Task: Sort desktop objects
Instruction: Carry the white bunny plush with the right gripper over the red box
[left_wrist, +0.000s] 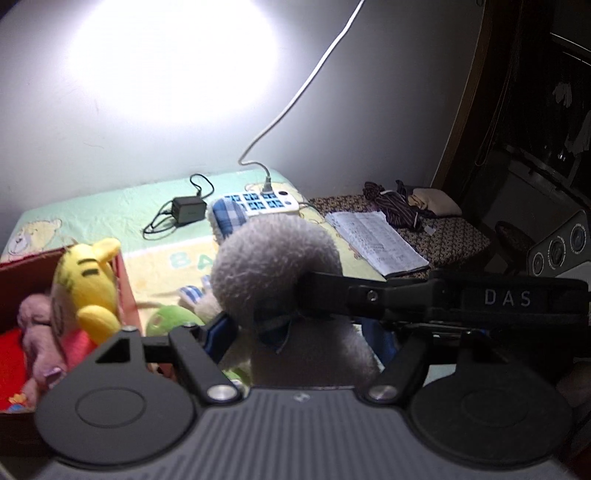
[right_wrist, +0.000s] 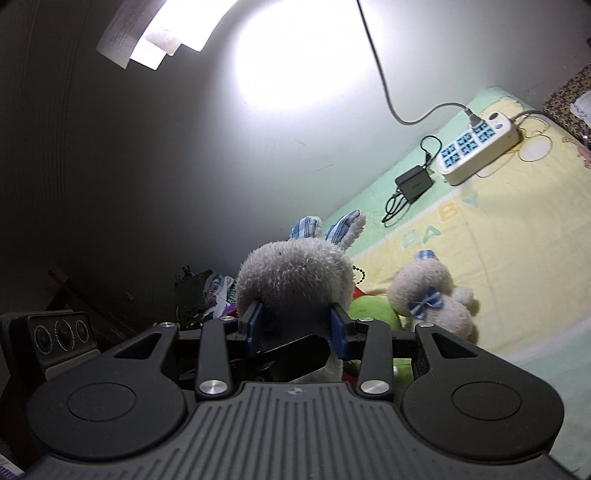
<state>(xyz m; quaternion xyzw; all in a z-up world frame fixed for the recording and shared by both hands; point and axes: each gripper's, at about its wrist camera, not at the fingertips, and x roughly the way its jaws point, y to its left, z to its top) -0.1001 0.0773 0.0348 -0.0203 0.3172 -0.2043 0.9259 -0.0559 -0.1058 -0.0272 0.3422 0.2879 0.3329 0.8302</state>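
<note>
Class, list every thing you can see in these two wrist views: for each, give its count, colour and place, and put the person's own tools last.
Grey plush rabbit: one, grey with blue-checked ears, between both grippers' fingers.
Small plush bear: one, cream with blue bow, lying on the blanket.
Green plush: one, green, beside the small bear.
Box: one, red, left of the blanket.
Yellow plush: one, yellow, in the box.
Pink plush: one, pink, in the box.
Power strip: one, white and blue, far end of the blanket.
Adapter: one, black, beside the strip.
Notebook: one, white, open, right of the blanket.
Blanket: one, yellow and green.
Left gripper: black.
Right gripper: black, blue pads.
</note>
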